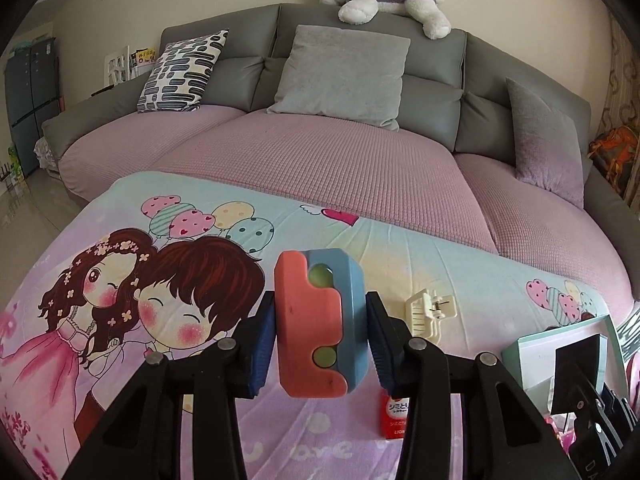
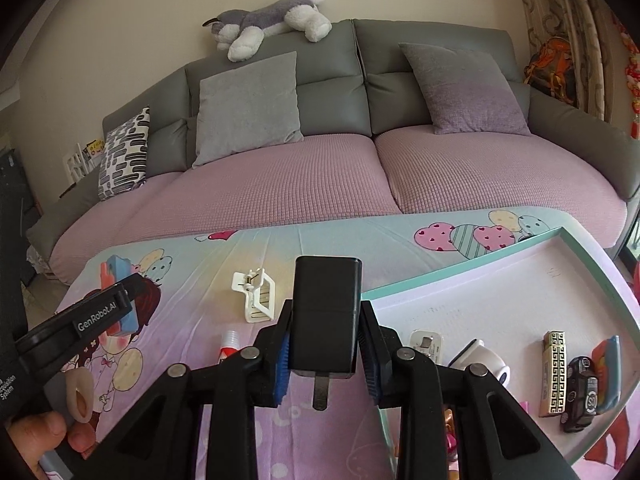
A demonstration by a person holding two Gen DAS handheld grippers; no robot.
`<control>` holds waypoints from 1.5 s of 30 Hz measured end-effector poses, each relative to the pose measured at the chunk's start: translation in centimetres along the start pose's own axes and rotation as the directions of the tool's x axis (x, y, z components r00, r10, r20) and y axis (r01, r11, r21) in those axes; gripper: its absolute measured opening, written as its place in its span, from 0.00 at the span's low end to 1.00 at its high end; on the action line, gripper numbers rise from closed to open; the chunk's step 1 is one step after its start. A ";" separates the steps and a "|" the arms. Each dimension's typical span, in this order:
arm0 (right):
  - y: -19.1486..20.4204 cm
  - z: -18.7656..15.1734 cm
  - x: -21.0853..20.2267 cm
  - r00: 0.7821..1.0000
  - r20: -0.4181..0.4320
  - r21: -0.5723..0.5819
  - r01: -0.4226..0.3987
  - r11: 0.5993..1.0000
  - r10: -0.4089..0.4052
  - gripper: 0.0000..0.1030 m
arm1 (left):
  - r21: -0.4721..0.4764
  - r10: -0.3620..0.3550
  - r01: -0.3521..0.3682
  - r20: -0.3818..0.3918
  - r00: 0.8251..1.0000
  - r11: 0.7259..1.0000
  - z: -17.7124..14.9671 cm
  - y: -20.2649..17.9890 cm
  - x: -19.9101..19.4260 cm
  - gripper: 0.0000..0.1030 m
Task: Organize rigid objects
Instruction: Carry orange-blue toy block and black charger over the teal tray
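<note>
1. The left gripper (image 1: 320, 340) was clamped on a pink-and-blue block (image 1: 318, 322), its blue pads pressing the block's 2 broad sides; the block stood upright between the jaws, long axis pointing up out of the gripper, lifted clear of the tabletop (image 1: 380, 248)
2. The right gripper (image 2: 325, 354) was closed on a black charger (image 2: 326, 312), long axis upright, a metal prong hanging out below the jaws
3. The teal-rimmed tray (image 2: 520, 248) lay just right of the right gripper and slightly ahead, already holding a patterned lighter (image 2: 554, 372), a toy car (image 2: 580, 392), a white plug (image 2: 426, 346) and other small pieces
4. I judge the right hand nearer the tray, so the charger needs only a short swing to the right; the left gripper's block has to cross over the middle of the tabletop
5. A white hair clip (image 2: 256, 294) and a red-and-white tube (image 2: 229, 344) lay loose on the tabletop, ahead of and between the 2 grippers, not yet collected
</note>
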State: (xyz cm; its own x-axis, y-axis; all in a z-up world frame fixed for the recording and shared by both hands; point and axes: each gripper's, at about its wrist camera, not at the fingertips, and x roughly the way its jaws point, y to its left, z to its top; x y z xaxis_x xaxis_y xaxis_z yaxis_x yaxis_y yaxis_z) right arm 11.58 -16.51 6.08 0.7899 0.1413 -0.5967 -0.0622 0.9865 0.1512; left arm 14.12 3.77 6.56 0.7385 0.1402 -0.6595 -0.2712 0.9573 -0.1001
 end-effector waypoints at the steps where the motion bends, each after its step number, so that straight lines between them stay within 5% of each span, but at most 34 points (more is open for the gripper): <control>1: -0.4 0.1 -0.3 1.000 0.002 0.008 0.002 1.000 -0.002 0.30 | 0.004 -0.010 0.010 0.007 1.000 1.000 0.1 -0.3 -0.4 0.43; 18: -6.8 1.0 -3.3 0.997 0.011 0.127 0.069 0.990 -0.071 0.31 | 0.144 -0.129 0.122 0.037 0.991 0.982 -0.5 -8.5 -4.0 0.43; 45: -15.9 0.0 -4.8 0.979 -0.041 0.249 0.206 0.946 -0.202 0.31 | 0.245 -0.294 0.294 -0.038 0.955 0.924 -2.6 -19.6 -6.3 0.43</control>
State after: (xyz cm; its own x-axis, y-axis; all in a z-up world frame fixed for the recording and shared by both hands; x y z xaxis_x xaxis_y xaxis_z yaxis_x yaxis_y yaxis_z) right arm 8.81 -32.83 6.55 0.7604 -0.0577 -0.6469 0.2559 0.9421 0.2168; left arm 13.14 -16.53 10.74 0.7618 -0.1570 -0.6285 0.1179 0.9876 -0.1038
